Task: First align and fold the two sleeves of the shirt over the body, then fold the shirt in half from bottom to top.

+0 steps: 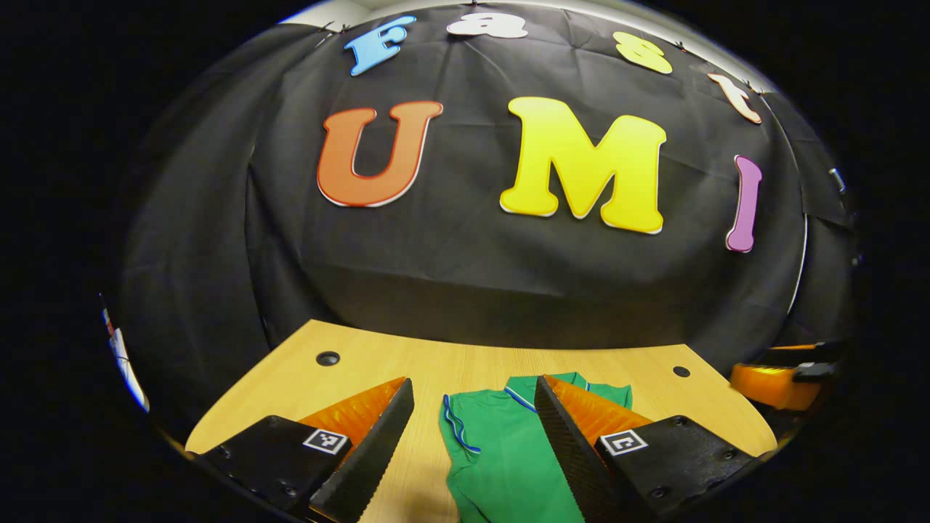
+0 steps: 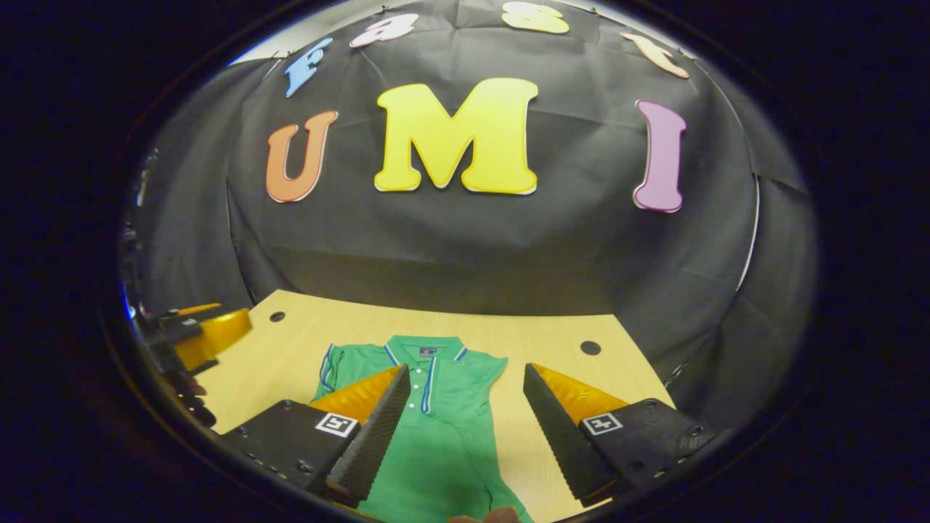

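A green polo shirt point(image 2: 443, 428) with blue-and-white trim lies flat on the wooden table point(image 2: 552, 341), collar toward the back wall. In the right gripper view its sleeves look folded in over the body. My right gripper point(image 2: 461, 388) hovers open above the shirt's chest, nothing between its fingers. In the left gripper view the shirt point(image 1: 501, 450) lies under and between the fingers, its left sleeve edge showing. My left gripper point(image 1: 472, 403) stands open over the shirt's left side. The other gripper point(image 1: 777, 378) shows at the right edge, and the left one point(image 2: 203, 334) at the left edge.
The table point(image 1: 436, 363) has two round cable holes, one at each back corner point(image 2: 590, 347) point(image 2: 277, 317). Black cloth walls close the booth behind and at the sides. Bare wood lies on both sides of the shirt.
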A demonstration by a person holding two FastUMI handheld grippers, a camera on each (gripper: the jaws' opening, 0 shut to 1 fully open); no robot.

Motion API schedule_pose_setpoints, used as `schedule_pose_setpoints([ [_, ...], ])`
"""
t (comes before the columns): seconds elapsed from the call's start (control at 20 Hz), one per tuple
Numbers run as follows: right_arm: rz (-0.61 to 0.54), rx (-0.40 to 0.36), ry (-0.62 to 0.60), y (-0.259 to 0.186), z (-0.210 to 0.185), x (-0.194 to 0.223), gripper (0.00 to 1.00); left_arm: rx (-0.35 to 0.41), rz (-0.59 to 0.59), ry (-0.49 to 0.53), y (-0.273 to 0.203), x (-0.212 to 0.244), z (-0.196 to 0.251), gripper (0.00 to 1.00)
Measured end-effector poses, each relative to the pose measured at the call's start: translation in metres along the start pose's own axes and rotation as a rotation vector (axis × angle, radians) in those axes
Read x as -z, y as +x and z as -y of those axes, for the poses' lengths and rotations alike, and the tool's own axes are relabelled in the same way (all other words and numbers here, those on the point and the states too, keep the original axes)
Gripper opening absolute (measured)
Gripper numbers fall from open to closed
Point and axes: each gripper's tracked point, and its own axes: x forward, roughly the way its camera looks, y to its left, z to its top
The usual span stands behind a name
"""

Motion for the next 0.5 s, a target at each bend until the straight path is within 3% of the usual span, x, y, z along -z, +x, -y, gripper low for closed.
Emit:
schedule_pose_setpoints([
  [0.25, 0.029, 0.067, 0.004, -0.047, 0.024, 0.012, 0.97, 0.011, -0.131, -0.007, 0.056, 0.058, -0.011, 1.00],
  [0.5, -0.056, 0.149, 0.011, -0.063, 0.049, 0.046, 0.95, -0.005, -0.272, -0.043, 0.098, 0.120, -0.028, 1.00],
])
